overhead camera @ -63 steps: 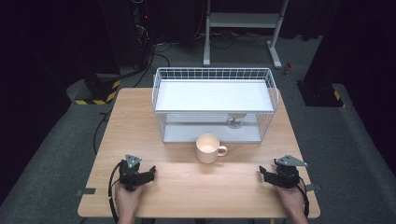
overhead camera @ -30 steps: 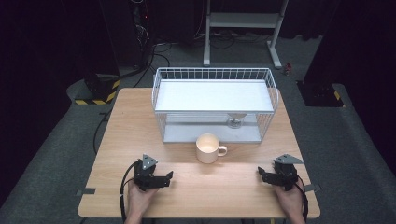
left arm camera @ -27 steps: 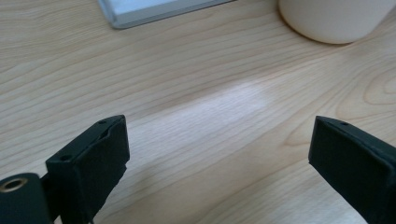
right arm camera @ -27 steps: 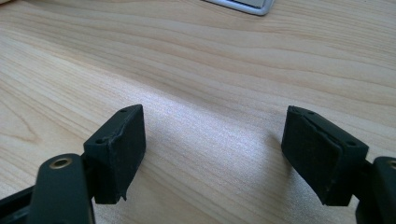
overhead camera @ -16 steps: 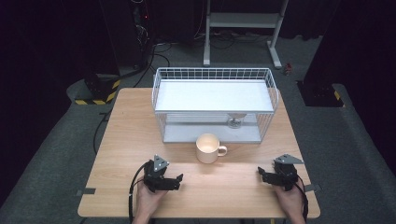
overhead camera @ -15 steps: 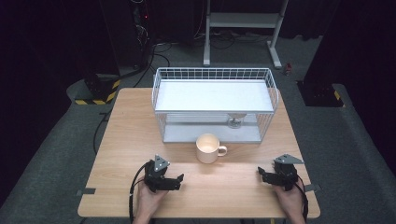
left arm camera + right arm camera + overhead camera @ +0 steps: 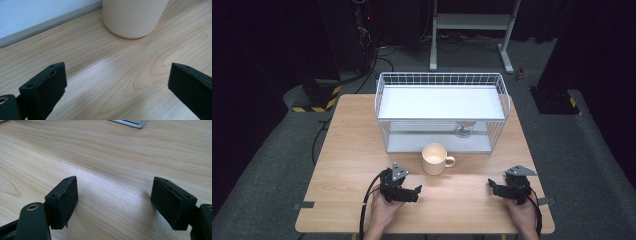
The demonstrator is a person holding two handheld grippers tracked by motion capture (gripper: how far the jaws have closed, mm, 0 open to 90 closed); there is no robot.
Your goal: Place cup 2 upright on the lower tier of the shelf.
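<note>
In the high view, a cream mug (image 7: 435,158) is standing upright on the wooden bench (image 7: 347,150), just below the middle of the frame, with its handle pointing to the right. Directly above it in the picture, a white wire basket (image 7: 441,111) is sitting on the bench, and a small glass object (image 7: 463,131) is seen under its shelf. The left tongs (image 7: 414,192) are being held low in the frame, below and slightly left of the mug, near it but apart from it, and are pointed toward the right. Their jaws have just been opening, and nothing is being held between them. The right tongs (image 7: 492,186) are being held at the lower right of the frame, well apart from the mug, with their jaws pointed left.

In the left gripper view, the left tongs (image 7: 115,80) are spread wide at the lower corners of the frame, with bare bench (image 7: 107,75) between them. The base of the mug (image 7: 133,17) is standing at the top centre, ahead of the jaws and untouched. A strip of the basket's pale base (image 7: 37,15) is lying across the upper left.

In the right gripper view, the right tongs (image 7: 113,195) are standing wide apart over bare bench (image 7: 112,157), and nothing is being held. A corner of the basket's base (image 7: 131,122) is visible at the top edge.
</note>
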